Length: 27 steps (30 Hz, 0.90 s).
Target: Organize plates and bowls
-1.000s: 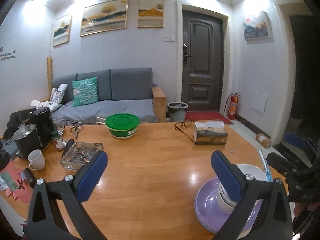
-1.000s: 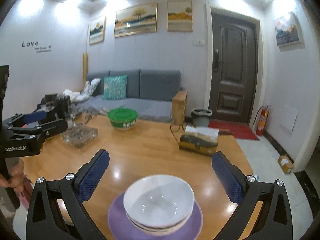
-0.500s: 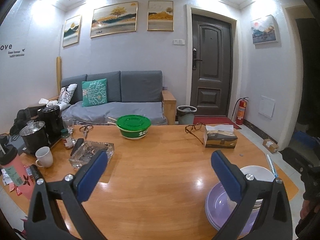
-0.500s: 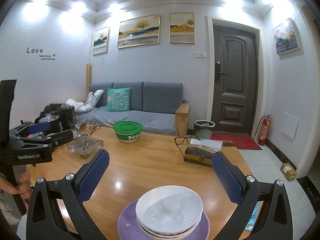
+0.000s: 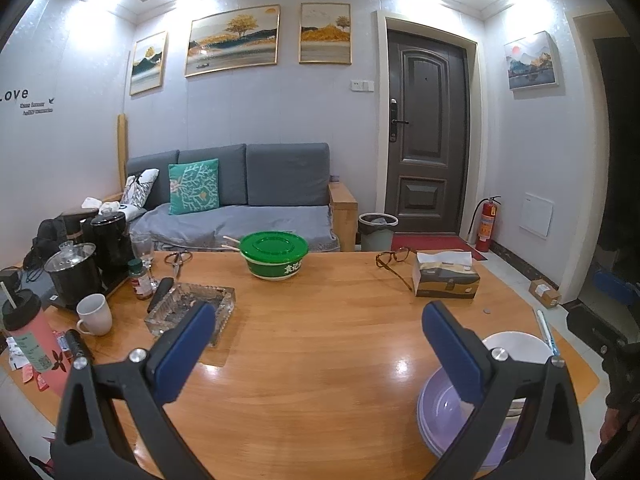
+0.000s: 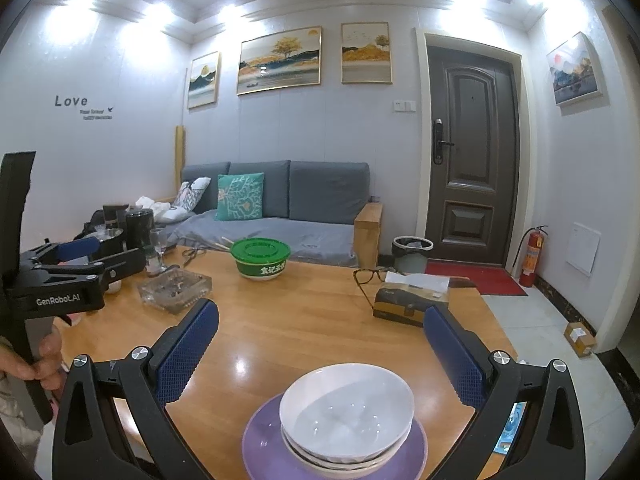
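Observation:
A stack of white bowls [image 6: 346, 412] sits on a purple plate [image 6: 260, 440] near the front right corner of the wooden table [image 6: 304, 320]. My right gripper [image 6: 320, 344] hovers just behind and above the stack, open, with a blue pad on each side and nothing between them. In the left wrist view the purple plates [image 5: 440, 412] and the white bowls [image 5: 516, 344] lie partly behind the right finger. My left gripper [image 5: 320, 344] is open over bare table, left of the stack. From the right wrist view the left gripper [image 6: 120, 250] shows at the left edge, held by a hand [image 6: 44, 360].
A green lidded bowl [image 5: 276, 254], a tissue box [image 5: 446, 278] and glasses [image 5: 394, 258] stand at the back. On the left are a glass ashtray [image 5: 188, 312], a white mug [image 5: 94, 314], a kettle [image 5: 74, 274] and a pink cup [image 5: 30, 344]. A pen [image 5: 546, 330] lies at the right edge.
Both views have lifted and drawn back a little, so the bowl stack sits lower in the frames. Both grippers stay open and hold nothing.

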Each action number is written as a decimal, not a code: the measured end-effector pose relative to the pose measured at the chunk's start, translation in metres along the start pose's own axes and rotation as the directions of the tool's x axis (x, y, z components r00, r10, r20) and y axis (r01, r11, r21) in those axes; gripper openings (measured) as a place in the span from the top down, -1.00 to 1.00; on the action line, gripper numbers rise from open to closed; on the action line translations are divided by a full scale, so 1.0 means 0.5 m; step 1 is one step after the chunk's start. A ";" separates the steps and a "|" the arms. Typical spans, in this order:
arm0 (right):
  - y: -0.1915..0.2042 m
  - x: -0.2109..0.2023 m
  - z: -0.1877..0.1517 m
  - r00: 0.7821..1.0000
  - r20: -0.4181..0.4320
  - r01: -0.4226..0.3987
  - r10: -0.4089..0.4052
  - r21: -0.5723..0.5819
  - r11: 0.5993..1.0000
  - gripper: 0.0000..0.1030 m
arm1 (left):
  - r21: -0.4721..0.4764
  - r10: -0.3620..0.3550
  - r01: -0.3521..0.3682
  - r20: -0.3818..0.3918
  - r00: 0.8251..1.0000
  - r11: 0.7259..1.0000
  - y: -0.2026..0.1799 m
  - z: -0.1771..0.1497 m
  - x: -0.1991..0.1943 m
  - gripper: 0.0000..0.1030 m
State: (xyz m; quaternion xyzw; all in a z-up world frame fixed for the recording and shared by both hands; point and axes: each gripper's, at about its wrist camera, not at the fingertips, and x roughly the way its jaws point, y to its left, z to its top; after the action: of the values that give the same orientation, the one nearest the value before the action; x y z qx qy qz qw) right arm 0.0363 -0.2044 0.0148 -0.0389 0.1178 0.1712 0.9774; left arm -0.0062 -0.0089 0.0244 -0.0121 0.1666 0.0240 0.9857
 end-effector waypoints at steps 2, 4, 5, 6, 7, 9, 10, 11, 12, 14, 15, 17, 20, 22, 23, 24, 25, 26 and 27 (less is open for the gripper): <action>0.001 -0.002 -0.003 1.000 0.005 0.000 0.000 0.003 1.000 -0.98 | 0.000 -0.002 0.002 0.000 1.000 1.000 0.000 0.000 -0.001 -0.99; 0.001 -0.003 -0.004 1.000 0.008 -0.001 0.001 0.006 1.000 -0.98 | 0.001 0.000 0.000 0.001 1.000 1.000 0.000 0.000 -0.001 -0.99; 0.000 -0.003 -0.004 1.000 0.010 0.000 0.000 0.007 1.000 -0.98 | 0.001 0.000 0.000 0.001 1.000 1.000 -0.001 0.001 0.000 -0.99; 0.000 -0.003 -0.005 1.000 0.011 0.000 0.000 0.008 1.000 -0.98 | 0.002 0.000 0.000 0.001 1.000 1.000 0.000 0.001 0.000 -0.99; -0.001 -0.004 -0.005 1.000 0.011 -0.001 0.001 0.010 1.000 -0.98 | 0.002 -0.001 0.001 0.002 1.000 1.000 0.001 0.001 -0.001 -0.99; -0.004 -0.005 -0.004 1.000 0.014 0.000 0.000 0.014 1.000 -0.98 | 0.002 -0.001 0.001 0.002 1.000 1.000 0.000 0.001 -0.001 -0.99; -0.005 -0.005 -0.006 1.000 0.015 0.001 -0.001 0.015 1.000 -0.98 | 0.002 -0.002 0.002 0.002 1.000 1.000 0.001 0.001 -0.002 -0.99; -0.006 -0.007 -0.006 1.000 0.015 0.000 -0.001 0.015 1.000 -0.98 | 0.001 -0.002 0.002 0.003 1.000 1.000 0.003 0.002 -0.003 -0.99; -0.006 -0.007 -0.007 1.000 0.016 0.002 -0.002 0.015 1.000 -0.98 | 0.002 -0.002 0.002 0.003 1.000 1.000 0.002 0.002 -0.003 -0.99; -0.007 -0.007 -0.005 1.000 0.015 0.003 -0.003 0.016 1.000 -0.98 | 0.003 -0.001 0.001 0.003 1.000 1.000 0.003 0.002 -0.003 -0.99; -0.007 -0.005 -0.005 1.000 0.012 0.001 -0.002 0.016 1.000 -0.98 | 0.004 0.001 -0.001 0.004 1.000 1.000 0.004 0.002 -0.003 -0.99; -0.009 -0.007 -0.005 1.000 0.012 0.003 -0.004 0.016 1.000 -0.98 | 0.006 0.002 -0.002 0.004 1.000 1.000 0.003 0.002 -0.006 -0.99; -0.009 -0.007 -0.005 1.000 0.012 0.001 -0.002 0.017 1.000 -0.97 | 0.004 0.003 -0.003 0.004 1.000 1.000 0.003 0.002 -0.006 -0.99; -0.010 -0.009 -0.006 1.000 0.014 0.003 -0.004 0.020 1.000 -0.98 | 0.005 0.003 -0.003 0.004 1.000 1.000 0.003 0.002 -0.006 -0.99; -0.011 -0.009 -0.006 1.000 0.014 0.004 -0.005 0.021 1.000 -0.98 | 0.004 0.004 -0.004 0.003 1.000 1.000 0.003 0.002 -0.006 -0.99; -0.012 -0.009 -0.007 1.000 0.014 0.005 -0.005 0.022 1.000 -0.98 | 0.004 0.004 -0.004 0.003 1.000 1.000 0.004 0.002 -0.006 -0.99; -0.012 -0.009 -0.007 1.000 0.014 0.006 -0.006 0.022 1.000 -0.98 | 0.004 0.003 -0.003 0.003 1.000 1.000 0.004 0.002 -0.006 -0.99; -0.012 -0.010 -0.007 1.000 0.014 0.005 -0.005 0.022 1.000 -0.98 | 0.005 0.002 -0.002 0.003 1.000 1.000 0.003 0.002 -0.006 -0.99; -0.012 -0.009 -0.007 1.000 0.013 0.004 -0.004 0.021 1.000 -0.98 | 0.005 0.003 -0.003 0.002 1.000 1.000 0.004 0.002 -0.005 -0.99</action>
State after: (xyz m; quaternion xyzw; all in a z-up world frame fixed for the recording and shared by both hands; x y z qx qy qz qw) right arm 0.0333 -0.2121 0.0129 -0.0275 0.1130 0.1682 0.9789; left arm -0.0086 -0.0071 0.0262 -0.0094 0.1654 0.0249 0.9859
